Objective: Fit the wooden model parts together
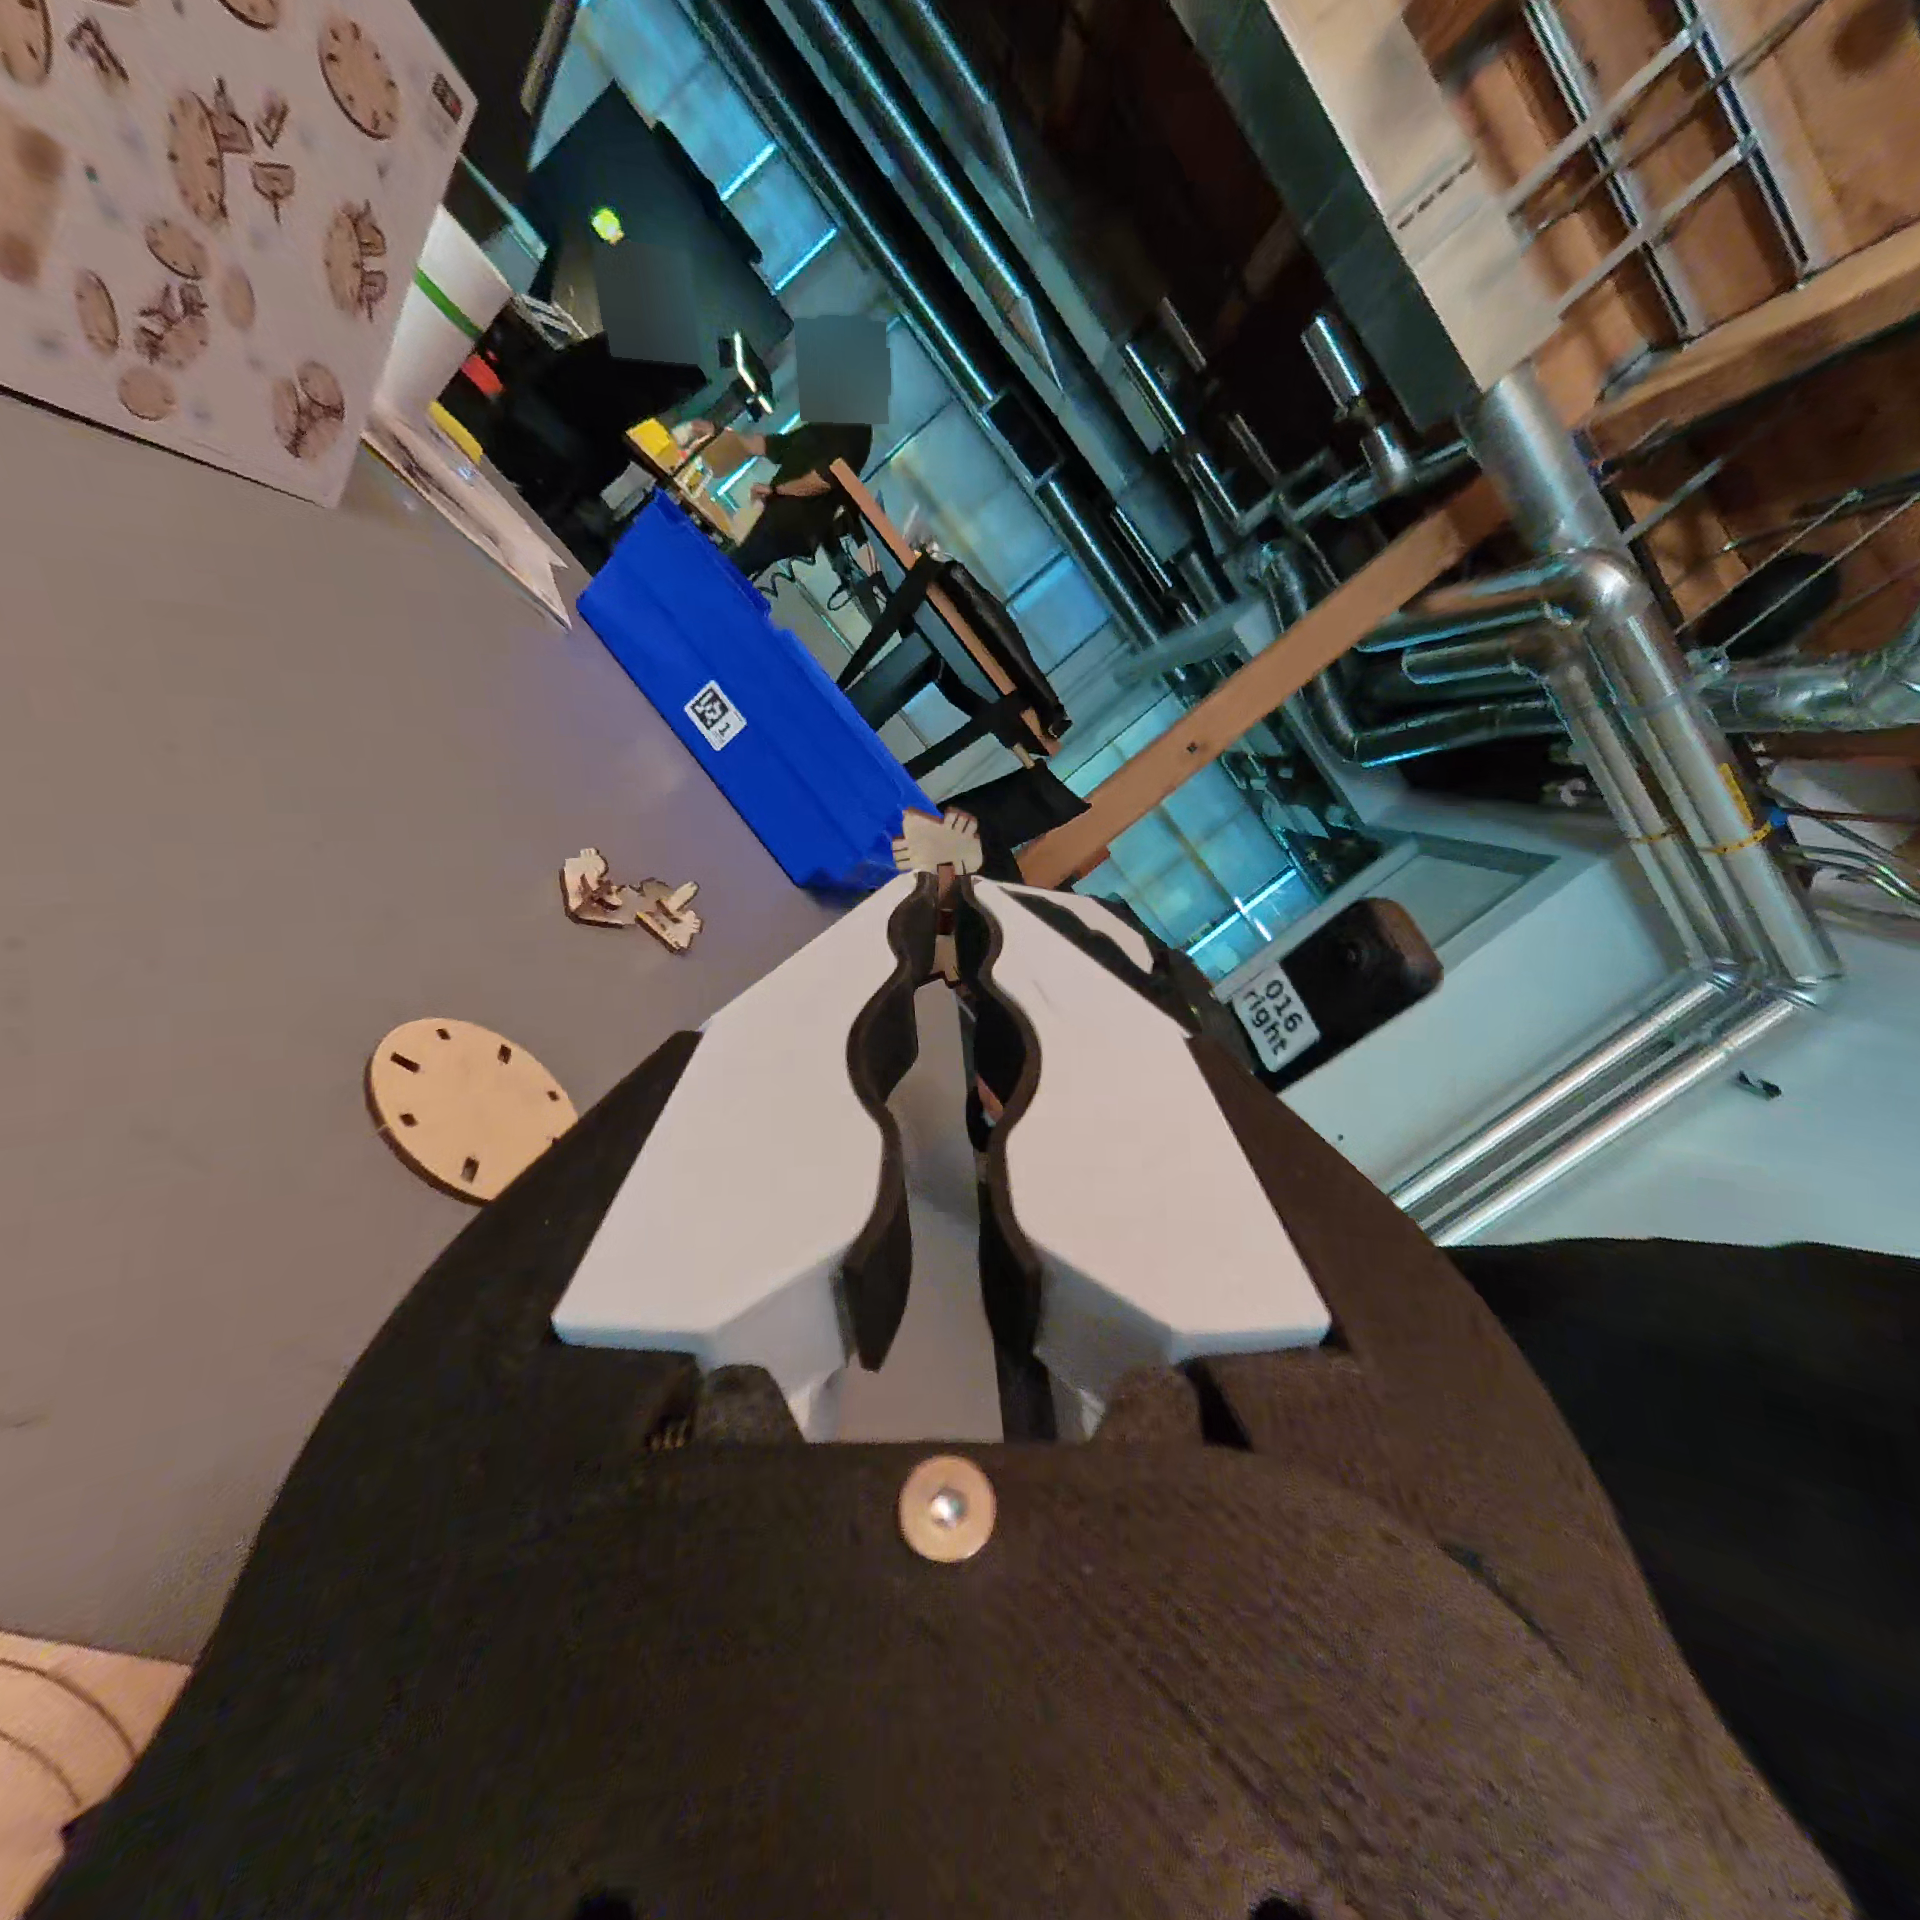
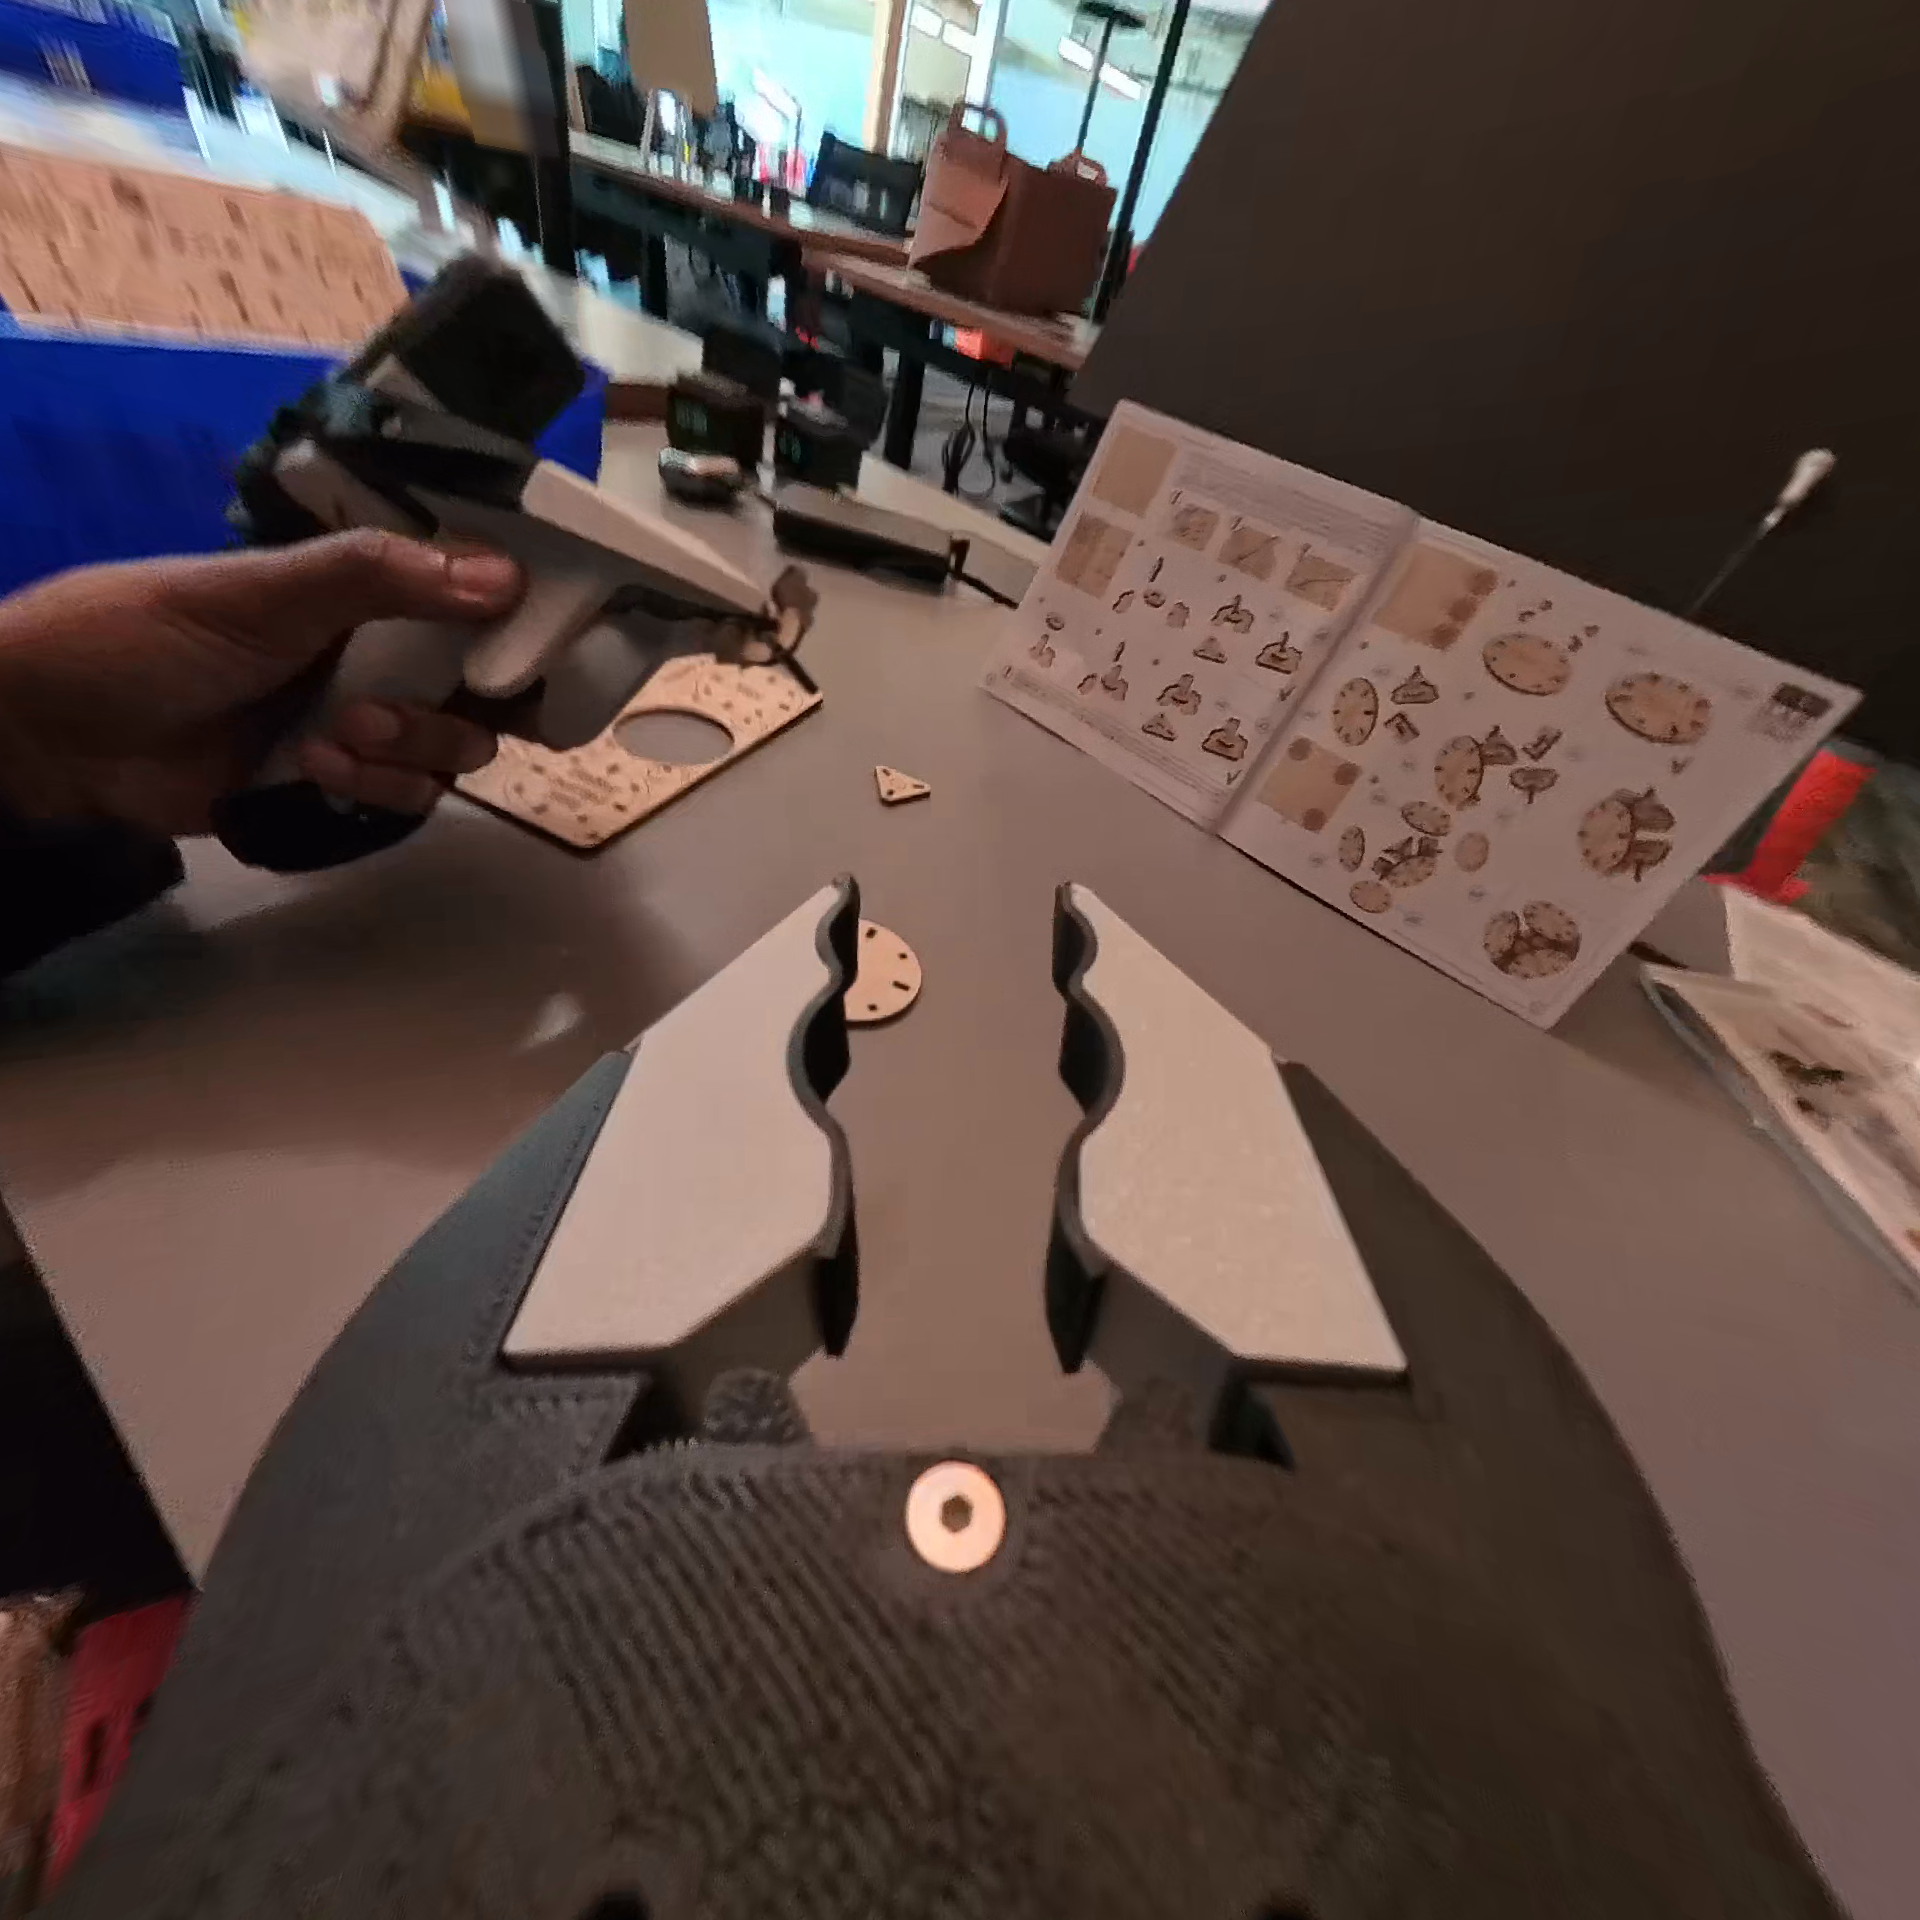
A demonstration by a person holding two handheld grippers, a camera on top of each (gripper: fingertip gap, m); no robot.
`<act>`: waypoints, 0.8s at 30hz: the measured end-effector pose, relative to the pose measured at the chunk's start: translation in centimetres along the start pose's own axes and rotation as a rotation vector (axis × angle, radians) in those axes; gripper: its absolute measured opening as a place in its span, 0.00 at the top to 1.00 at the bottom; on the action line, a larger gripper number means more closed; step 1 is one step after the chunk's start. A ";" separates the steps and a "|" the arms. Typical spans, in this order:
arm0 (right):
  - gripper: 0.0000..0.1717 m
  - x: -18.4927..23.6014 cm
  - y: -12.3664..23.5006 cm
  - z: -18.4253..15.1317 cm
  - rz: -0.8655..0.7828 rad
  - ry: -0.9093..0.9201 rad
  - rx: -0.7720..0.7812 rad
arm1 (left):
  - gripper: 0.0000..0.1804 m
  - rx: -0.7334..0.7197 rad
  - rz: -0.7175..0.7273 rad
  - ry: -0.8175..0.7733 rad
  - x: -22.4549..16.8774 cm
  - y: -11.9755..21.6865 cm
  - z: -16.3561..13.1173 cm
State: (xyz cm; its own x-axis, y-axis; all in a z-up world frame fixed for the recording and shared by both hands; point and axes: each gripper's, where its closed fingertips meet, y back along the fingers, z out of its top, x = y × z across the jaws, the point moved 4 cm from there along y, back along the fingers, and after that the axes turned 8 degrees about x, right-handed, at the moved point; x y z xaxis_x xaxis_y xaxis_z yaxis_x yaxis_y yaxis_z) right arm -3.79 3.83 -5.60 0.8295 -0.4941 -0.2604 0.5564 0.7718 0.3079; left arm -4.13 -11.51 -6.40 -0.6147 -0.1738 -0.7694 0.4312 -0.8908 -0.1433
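left gripper (image 1: pixel 940 883) tilted, clamped on wooden piece (image 1: pixel 935 844); right gripper (image 2: pixel 954 894) level, open, empty

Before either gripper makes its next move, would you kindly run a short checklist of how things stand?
1. Left gripper shut on small wooden piece: ok.
2. Right gripper open, holding nothing: ok.
3. Wooden disc flat on table, partly behind the right gripper's left finger: ok.
4. Triangular piece lying free: ok.
5. Instruction booklet open: ok.
6. How firmly the held piece sits: cannot tell.
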 end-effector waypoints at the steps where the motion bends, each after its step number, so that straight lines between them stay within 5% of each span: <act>1: 0.78 0.5 -0.5 0.1 -0.002 0.043 0.023 | 0.99 -0.004 -0.011 0.003 0.1 -0.1 0.0; 9: 0.78 2.1 -1.9 -1.4 0.050 0.089 0.097 | 0.99 0.133 -0.082 0.088 0.6 -2.2 -2.0; 24: 0.89 2.2 -0.9 -0.4 -0.028 0.228 0.015 | 0.99 0.175 -0.150 0.184 1.1 -5.4 -4.3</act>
State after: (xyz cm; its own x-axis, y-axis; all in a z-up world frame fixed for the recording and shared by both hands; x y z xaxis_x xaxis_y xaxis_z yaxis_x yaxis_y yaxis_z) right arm -2.46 2.25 -6.80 0.7821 -0.4111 -0.4683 0.5814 0.7520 0.3107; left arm -4.29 -5.05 -9.12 -0.5262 0.0298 -0.8499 0.2146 -0.9624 -0.1666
